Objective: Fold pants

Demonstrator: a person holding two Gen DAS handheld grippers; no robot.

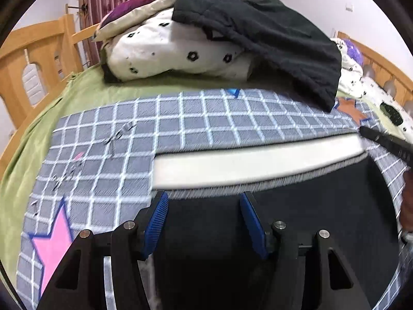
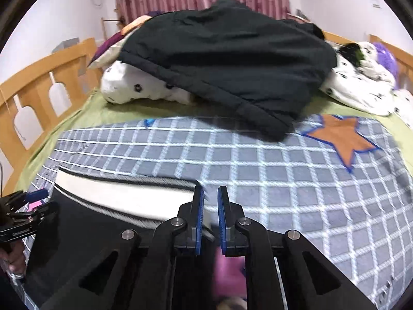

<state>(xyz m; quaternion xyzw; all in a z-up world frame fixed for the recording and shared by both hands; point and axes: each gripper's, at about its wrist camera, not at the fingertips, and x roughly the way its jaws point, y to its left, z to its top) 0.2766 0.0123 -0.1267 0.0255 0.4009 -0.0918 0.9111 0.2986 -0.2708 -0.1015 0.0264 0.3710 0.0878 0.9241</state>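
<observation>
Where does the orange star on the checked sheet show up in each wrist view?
Left wrist: orange star at the far right edge, partly under the black jacket's hem.
Right wrist: orange star in full at upper right, just right of the jacket's hem.
Shared landmark: the pants' white waistband.

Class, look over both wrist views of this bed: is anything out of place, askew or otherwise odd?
Yes. A dark jacket is slung untidily over the heaped white floral bedding, its lower edge spilling onto the checked mat. The black pants with the white waistband lie flat on that mat, with no visible damage.
</observation>
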